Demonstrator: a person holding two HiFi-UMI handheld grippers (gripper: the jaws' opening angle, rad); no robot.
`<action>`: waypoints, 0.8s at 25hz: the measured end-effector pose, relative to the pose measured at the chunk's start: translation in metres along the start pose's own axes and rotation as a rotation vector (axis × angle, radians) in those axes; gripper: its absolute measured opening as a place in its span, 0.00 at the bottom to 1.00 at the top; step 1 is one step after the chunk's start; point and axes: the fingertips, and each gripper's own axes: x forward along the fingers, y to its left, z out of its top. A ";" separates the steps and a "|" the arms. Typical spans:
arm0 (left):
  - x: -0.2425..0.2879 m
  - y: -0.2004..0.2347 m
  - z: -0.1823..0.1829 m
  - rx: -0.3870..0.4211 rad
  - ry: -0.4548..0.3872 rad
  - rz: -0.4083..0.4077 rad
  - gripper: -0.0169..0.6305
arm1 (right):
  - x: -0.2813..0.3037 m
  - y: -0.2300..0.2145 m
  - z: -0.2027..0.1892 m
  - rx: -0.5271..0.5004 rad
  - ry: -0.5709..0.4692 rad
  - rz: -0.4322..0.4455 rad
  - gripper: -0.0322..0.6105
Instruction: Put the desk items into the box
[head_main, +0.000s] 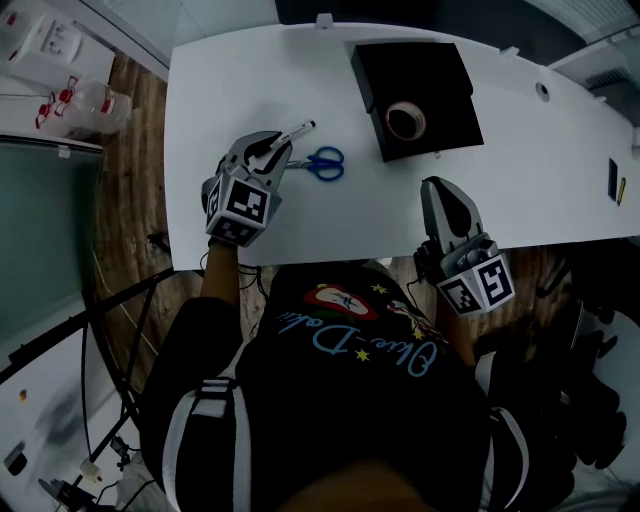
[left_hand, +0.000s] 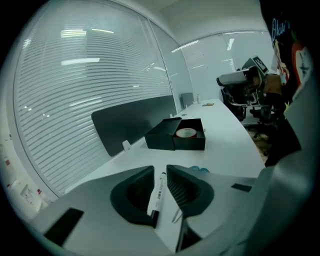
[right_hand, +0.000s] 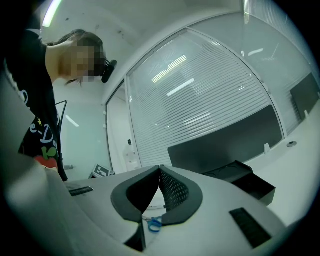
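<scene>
On the white desk (head_main: 230, 70) a black box (head_main: 415, 95) stands open with a roll of tape (head_main: 405, 120) inside. A white marker (head_main: 297, 130) and blue-handled scissors (head_main: 325, 162) lie left of the box. My left gripper (head_main: 270, 150) hovers low over them, open. In the left gripper view the marker (left_hand: 158, 192) lies on the desk between the spread jaws of that gripper (left_hand: 160, 169), with the pads clear of it. The scissors (left_hand: 199, 170) sit just to their right. My right gripper (head_main: 437, 187) is shut and empty near the desk's front edge, below the box.
Plastic bottles (head_main: 85, 100) stand on the floor left of the desk. A dark divider panel (left_hand: 130, 120) runs along the desk's far edge behind the box (left_hand: 175, 135). Office chairs (left_hand: 245, 82) stand beyond the desk's end. A small dark item (head_main: 613, 180) lies at the desk's right.
</scene>
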 end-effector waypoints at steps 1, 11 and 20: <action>0.003 0.000 -0.004 0.001 0.010 -0.017 0.19 | 0.001 0.001 -0.001 0.001 0.000 -0.007 0.10; 0.034 0.004 -0.032 0.035 0.073 -0.145 0.21 | 0.012 0.008 -0.010 0.000 0.005 -0.084 0.10; 0.060 0.000 -0.059 0.072 0.164 -0.238 0.25 | 0.014 0.010 -0.018 -0.001 0.023 -0.148 0.10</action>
